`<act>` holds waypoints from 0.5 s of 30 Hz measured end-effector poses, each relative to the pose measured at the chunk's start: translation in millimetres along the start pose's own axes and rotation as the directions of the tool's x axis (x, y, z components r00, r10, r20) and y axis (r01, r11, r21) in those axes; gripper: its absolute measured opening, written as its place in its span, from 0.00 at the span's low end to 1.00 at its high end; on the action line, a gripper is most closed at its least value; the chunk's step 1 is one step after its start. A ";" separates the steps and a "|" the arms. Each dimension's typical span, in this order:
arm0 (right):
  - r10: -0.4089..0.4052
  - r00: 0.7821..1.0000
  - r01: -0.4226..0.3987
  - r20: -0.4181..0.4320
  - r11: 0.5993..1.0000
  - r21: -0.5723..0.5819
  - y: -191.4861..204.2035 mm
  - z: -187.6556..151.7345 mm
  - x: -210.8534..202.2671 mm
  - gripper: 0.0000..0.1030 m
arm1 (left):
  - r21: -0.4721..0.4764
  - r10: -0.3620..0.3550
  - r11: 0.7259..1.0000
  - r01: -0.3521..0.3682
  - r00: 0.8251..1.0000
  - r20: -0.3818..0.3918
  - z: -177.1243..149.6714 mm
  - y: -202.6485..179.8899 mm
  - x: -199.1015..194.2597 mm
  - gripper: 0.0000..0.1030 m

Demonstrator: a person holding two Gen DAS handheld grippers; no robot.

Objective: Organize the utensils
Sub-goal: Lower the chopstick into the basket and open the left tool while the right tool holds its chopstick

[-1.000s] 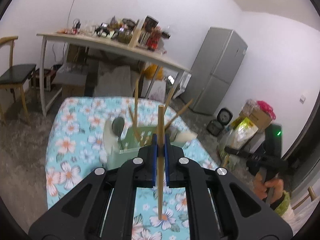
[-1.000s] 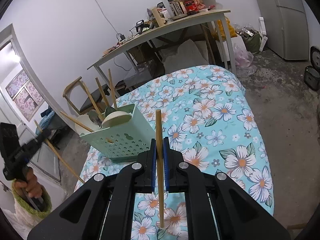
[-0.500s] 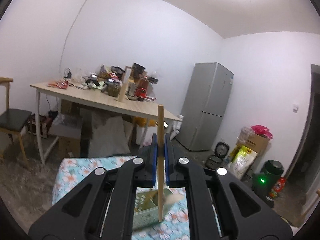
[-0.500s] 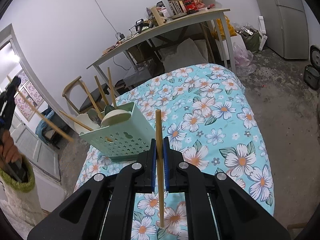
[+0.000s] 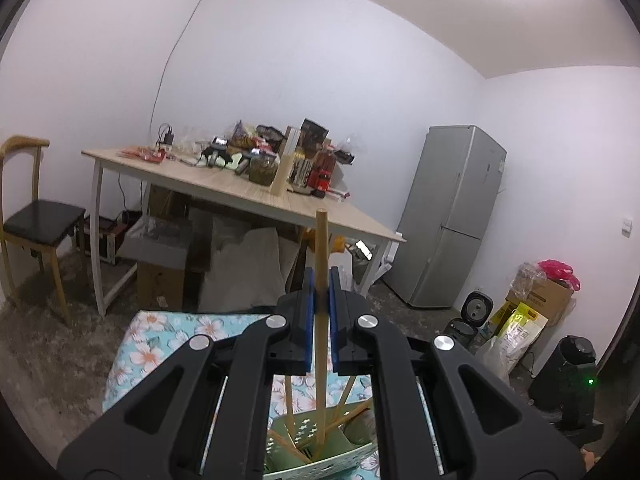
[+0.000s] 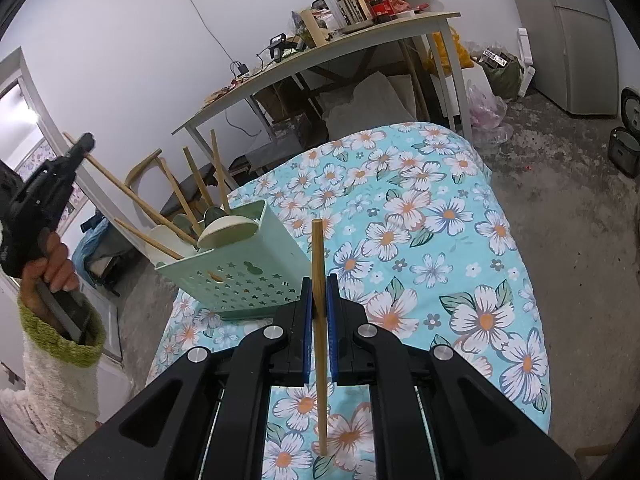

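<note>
A pale green perforated basket (image 6: pixel 248 276) stands on the floral table and holds several wooden chopsticks and spoons. My right gripper (image 6: pixel 319 292) is shut on an upright wooden chopstick (image 6: pixel 319 344), just right of the basket and nearer than it. At the left of the right wrist view, my left gripper (image 6: pixel 82 148) is held high in a person's hand (image 6: pixel 52 264). It is shut on another chopstick (image 6: pixel 132 196) that slants down into the basket. In the left wrist view that gripper (image 5: pixel 320 292) clamps the chopstick (image 5: pixel 321 240), with the basket (image 5: pixel 320 470) below.
The floral cloth (image 6: pixel 420 220) covers the low table, with bare floor to its right. Behind it stand a cluttered wooden desk (image 5: pixel 240 196), a chair (image 5: pixel 36 220) and a grey fridge (image 5: pixel 452 220). Bags and small appliances (image 5: pixel 520 320) line the right wall.
My left gripper has risen and tipped upward with its chopstick, so the basket dropped to the bottom of its view. The stick now slants into the basket. The right gripper has not moved.
</note>
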State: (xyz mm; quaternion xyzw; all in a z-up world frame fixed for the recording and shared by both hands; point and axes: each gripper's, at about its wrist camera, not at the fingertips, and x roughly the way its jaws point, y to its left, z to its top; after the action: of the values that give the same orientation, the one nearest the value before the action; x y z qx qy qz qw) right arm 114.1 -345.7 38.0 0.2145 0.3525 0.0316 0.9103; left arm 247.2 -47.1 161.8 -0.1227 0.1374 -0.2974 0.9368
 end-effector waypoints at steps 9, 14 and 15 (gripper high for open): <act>0.000 1.000 0.000 -0.009 1.000 0.000 -0.1 1.0 3.8 0.07 | -0.024 0.008 1.000 -0.009 0.998 -0.060 -27.4 14.5 27.4 0.05; 0.000 1.000 0.000 -0.010 1.000 -0.001 0.1 1.2 4.1 0.07 | -0.047 0.006 0.999 -0.010 0.995 -0.097 -41.8 23.5 34.2 0.05; 0.001 1.000 -0.001 -0.010 1.000 -0.001 0.1 1.1 4.2 0.07 | -0.052 0.004 0.999 -0.010 0.994 -0.106 -44.2 25.4 35.5 0.05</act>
State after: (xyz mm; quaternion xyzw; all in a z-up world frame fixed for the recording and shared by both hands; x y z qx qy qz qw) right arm 118.1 -345.2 36.1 0.2139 0.3568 0.0331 0.9088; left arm 273.8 -54.5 106.1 -0.1311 0.1949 -0.2965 0.9257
